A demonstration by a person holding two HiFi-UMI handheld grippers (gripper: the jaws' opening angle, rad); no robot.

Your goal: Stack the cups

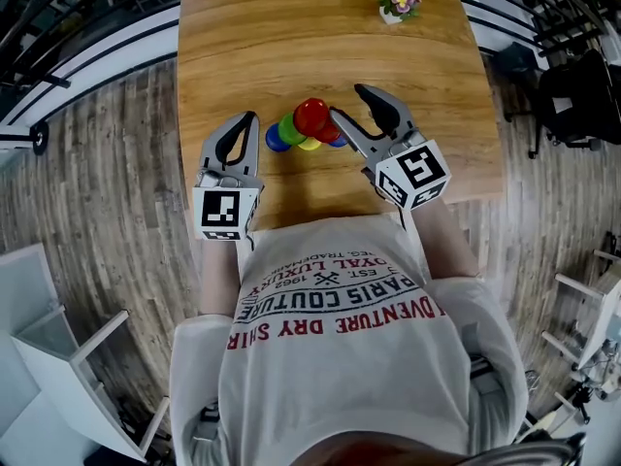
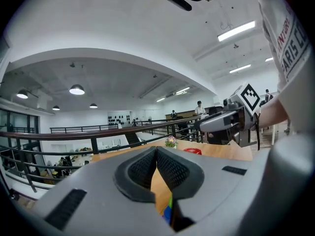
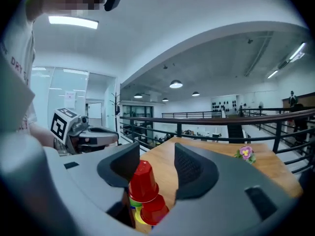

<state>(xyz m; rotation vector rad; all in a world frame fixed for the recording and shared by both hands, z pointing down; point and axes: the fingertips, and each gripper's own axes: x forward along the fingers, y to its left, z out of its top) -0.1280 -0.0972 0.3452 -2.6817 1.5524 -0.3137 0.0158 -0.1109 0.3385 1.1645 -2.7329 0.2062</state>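
- When viewed from overhead: long wooden table (image 1: 291,37); grey plank floor (image 1: 107,163) on both sides; black railing (image 2: 98,137) beyond the far end; white ceiling with round lamps above.
- Cups: one cluster at the table's near edge, centre.
- red cup (image 3: 142,181): topmost, mouth down, base up, long axis nearly upright, leaning slightly left.
- second red cup (image 3: 155,211), yellow cup (image 1: 309,145), green cup (image 1: 290,129), blue cup (image 1: 277,140): beneath and beside.
- Right gripper (image 3: 156,161): jaws apart, red cup between, close to the left jaw, clear of the right.
- Left gripper (image 2: 156,151): jaws together, empty, just left of the cluster.
- flower pot (image 1: 399,4): far right, well apart.
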